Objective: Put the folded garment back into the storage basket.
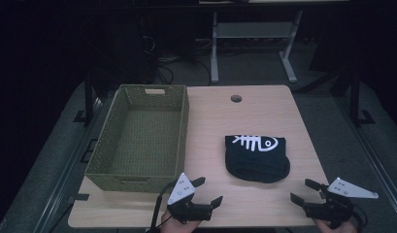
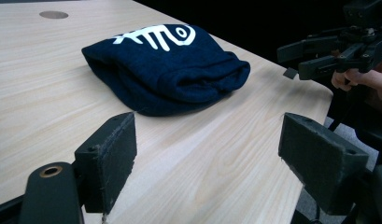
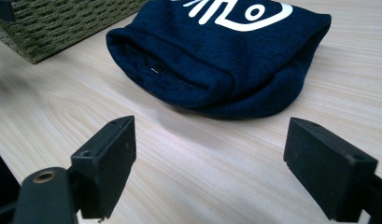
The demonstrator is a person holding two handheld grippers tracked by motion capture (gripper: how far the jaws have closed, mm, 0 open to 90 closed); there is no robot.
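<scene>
A woven green basket point(image 1: 138, 175) stands empty on a pale wooden table point(image 1: 206, 145), with a handle slot in its far wall. To the basket's right, apart from it, lies a flattened dark blue hat point(image 1: 256, 162) with a white fish-skeleton print. A round hole point(image 1: 236, 98) in the tabletop sits right of the basket's far corner. Beyond the basket, on the dark floor, are tangled cables point(image 1: 162, 68) and a grey desk frame point(image 1: 214, 48).

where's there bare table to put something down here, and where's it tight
Bare wood runs along the table behind the dark folded garment, around the cable hole. The near strip between the left gripper and the right gripper is bare too. The green woven basket looks empty inside. Tightest: the narrow lane between basket and garment.
</scene>
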